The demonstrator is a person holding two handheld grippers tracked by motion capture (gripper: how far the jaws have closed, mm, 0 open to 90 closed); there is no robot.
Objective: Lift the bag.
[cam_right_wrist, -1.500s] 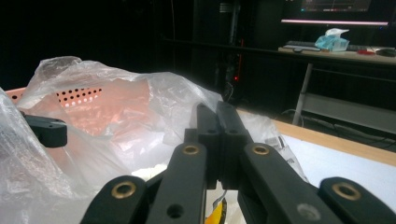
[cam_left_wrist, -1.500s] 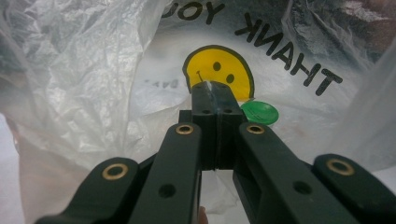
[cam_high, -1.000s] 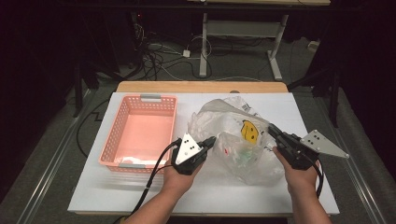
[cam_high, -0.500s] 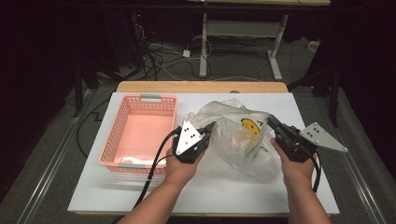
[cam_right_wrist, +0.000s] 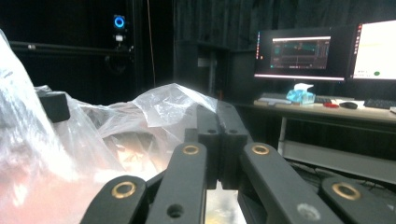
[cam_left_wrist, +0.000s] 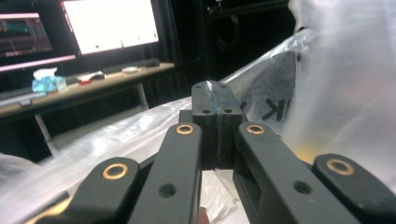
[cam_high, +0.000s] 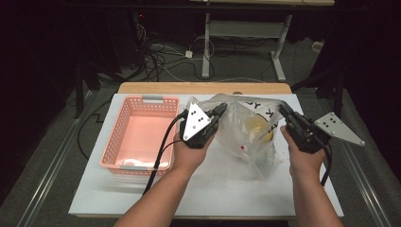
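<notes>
A clear plastic bag (cam_high: 250, 135) with a yellow smiley print and black lettering hangs lifted above the white table (cam_high: 198, 189), something yellowish inside it. My left gripper (cam_high: 220, 110) is shut on the bag's left upper edge; in the left gripper view its closed jaws pinch the film of the bag (cam_left_wrist: 327, 84). My right gripper (cam_high: 284, 110) is shut on the bag's right upper edge; in the right gripper view the crumpled plastic of the bag (cam_right_wrist: 154, 112) drapes over the closed jaws. The bag's mouth is stretched between both grippers.
A pink slotted basket (cam_high: 113, 146) stands on the table's left side, left of my left hand. A wooden board (cam_high: 203, 88) edges the table's far side. Beyond it lie cables and a desk frame (cam_high: 246, 42) on the floor.
Both grippers have risen with the bag and moved apart, so the bag now hangs off the table and its top is pulled wider.
</notes>
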